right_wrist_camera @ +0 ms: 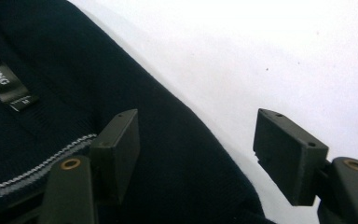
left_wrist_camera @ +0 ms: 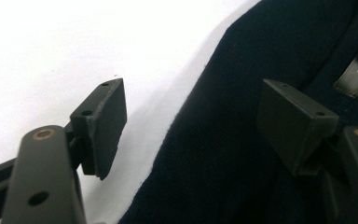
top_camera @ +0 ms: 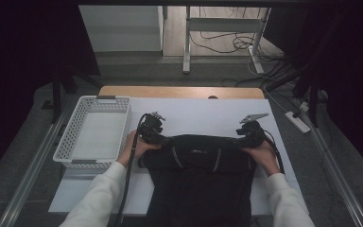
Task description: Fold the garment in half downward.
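A: where's the dark navy knit garment [top_camera: 201,175]?
B: flat on the white counter [top_camera: 208,113], near edge, top hem between both tools

A: jaws?
B: left hand-held gripper [left_wrist_camera: 191,126] apart, straddling the hem edge, no pinch. right hand-held gripper [right_wrist_camera: 196,154] same, apart at its corner

A: room?
B: bare counter beyond the hem; white perforated plastic basket [top_camera: 94,135] sits left, close

A dark navy knit garment [top_camera: 201,175] lies flat on the white surface [top_camera: 203,116], low in the centre of the high view. Its far edge is folded over, showing pale stripes and a black neck label [right_wrist_camera: 7,84] with white lettering.
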Motion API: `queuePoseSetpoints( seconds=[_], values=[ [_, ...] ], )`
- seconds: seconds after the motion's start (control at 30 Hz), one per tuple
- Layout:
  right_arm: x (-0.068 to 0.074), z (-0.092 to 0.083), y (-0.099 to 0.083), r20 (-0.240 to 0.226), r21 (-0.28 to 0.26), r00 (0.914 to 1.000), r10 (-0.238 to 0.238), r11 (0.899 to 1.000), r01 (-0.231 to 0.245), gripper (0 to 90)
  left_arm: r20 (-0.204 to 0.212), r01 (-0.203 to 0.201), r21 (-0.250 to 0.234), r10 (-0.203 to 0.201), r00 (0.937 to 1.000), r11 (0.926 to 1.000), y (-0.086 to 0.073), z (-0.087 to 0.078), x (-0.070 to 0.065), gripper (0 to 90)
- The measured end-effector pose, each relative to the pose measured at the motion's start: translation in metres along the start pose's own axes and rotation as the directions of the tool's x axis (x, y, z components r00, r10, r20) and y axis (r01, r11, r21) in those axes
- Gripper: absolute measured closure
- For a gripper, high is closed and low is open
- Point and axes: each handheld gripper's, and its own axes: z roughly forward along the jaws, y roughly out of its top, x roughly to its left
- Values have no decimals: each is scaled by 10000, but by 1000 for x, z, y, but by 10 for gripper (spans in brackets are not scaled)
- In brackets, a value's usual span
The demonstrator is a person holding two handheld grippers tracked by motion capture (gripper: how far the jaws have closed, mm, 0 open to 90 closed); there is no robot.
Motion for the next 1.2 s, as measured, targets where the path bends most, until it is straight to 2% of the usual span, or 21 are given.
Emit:
queuePoseSetpoints(
  seconds=[0.23, 0.37, 0.57, 0.73, 0.8, 0.9, 0.93, 1.0, 1.07, 1.2],
  values=[
    [-4, 6, -2, -42, 343, 10000, -66, 9994, 67, 295, 175, -31, 246, 27, 9998, 9997, -1, 5, 2, 237],
    [-5, 11, -3, -167, 533, 9999, 10, 9986, -1, 279, 286, -179, 608, 162, 9995, 9980, -2, 9, 1, 231],
    [-7, 15, -4, -23, 767, 10000, -8, 9971, 10, 257, 393, -172, 924, 136, 9991, 9956, -5, 15, 1, 242],
    [-10, 21, -8, -87, 1171, 10000, -1, 9931, 12, 243, 411, -227, 935, 189, 9990, 9954, -6, 14, 1, 251],
    [-9, 21, -8, -87, 1147, 10000, 2, 9934, 8, 245, 358, -356, 966, 323, 9988, 9947, -7, 14, -2, 282],
    [-6, 19, -8, -116, 1313, 9998, -173, 9912, 187, 268, 463, -599, 954, 557, 9974, 9936, -8, 12, -7, 388],
    [-4, 19, -8, -203, 1332, 9996, -187, 9909, 213, 297, 515, -673, 947, 627, 9967, 9932, -9, 11, -8, 444],
    [-2, 16, -8, -375, 1461, 9989, -289, 9887, 341, 351, 890, -793, 920, 711, 9935, 9926, -11, 10, -9, 579],
    [0, 14, -9, -464, 1494, 9982, -386, 9877, 452, 447, 1181, -813, 839, 711, 9905, 9932, -12, 10, -9, 689],
    [2, 9, -11, -1049, 1502, 9938, -364, 9873, 520, 713, 941, -1140, 842, 1060, 9899, 9899, -12, 8, -12, 770]
  ],
)
